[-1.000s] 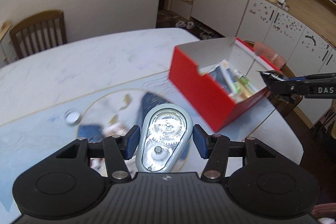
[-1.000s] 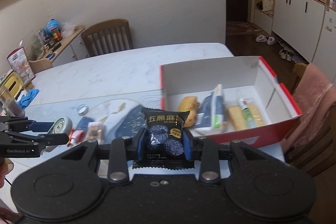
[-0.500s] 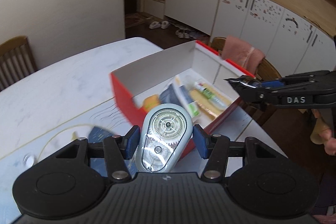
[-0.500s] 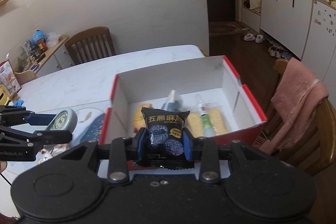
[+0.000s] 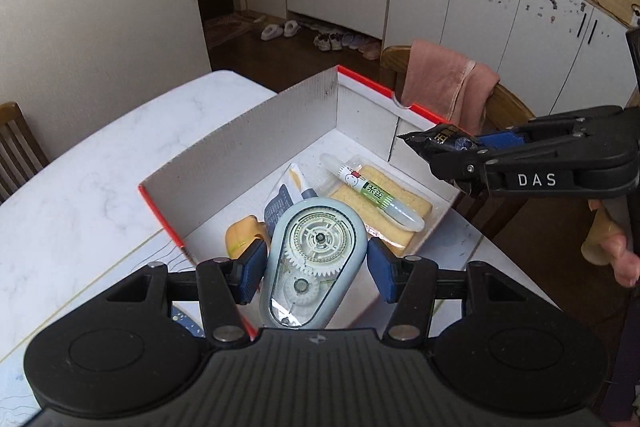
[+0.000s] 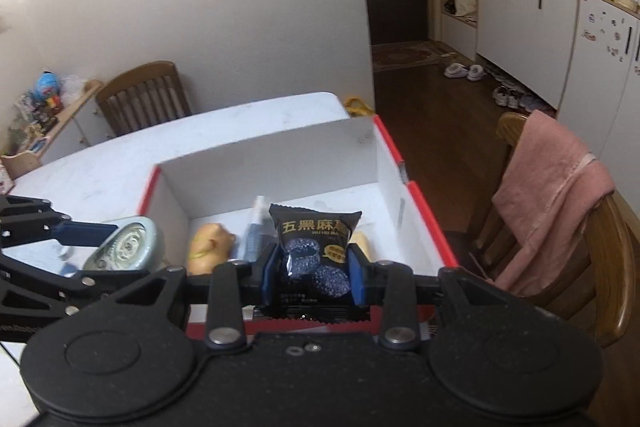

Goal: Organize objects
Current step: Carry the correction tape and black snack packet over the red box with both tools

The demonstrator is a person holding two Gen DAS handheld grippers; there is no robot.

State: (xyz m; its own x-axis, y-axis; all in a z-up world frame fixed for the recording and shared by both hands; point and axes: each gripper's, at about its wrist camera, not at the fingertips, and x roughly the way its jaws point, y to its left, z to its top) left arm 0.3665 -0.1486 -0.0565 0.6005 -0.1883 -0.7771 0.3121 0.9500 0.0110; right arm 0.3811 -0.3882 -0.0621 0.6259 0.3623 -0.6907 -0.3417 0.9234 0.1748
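Observation:
My left gripper (image 5: 316, 269) is shut on a pale blue correction tape dispenser (image 5: 316, 255) and holds it over the near edge of the red and white box (image 5: 256, 143). My right gripper (image 6: 314, 277) is shut on a black snack packet (image 6: 314, 247) above the same box (image 6: 272, 159). The right gripper also shows in the left wrist view (image 5: 440, 147), over the box's right corner. The left gripper shows in the right wrist view (image 6: 120, 243), at the box's left end. Inside the box lie a white tube (image 5: 372, 191), a yellow sponge (image 5: 400, 215), a blue pouch (image 5: 280, 203) and a yellow toy (image 6: 208, 247).
The box stands on a white marble table (image 5: 80, 179) near its right end. A wooden chair with a pink towel (image 6: 552, 195) stands right of the table. Another wooden chair (image 6: 144, 99) stands at the far side. White cabinets (image 5: 460, 3) line the wall.
Both grippers moved with their loads from the table's left part to over the box. The left gripper swung right from the placemat items. Both stay shut.

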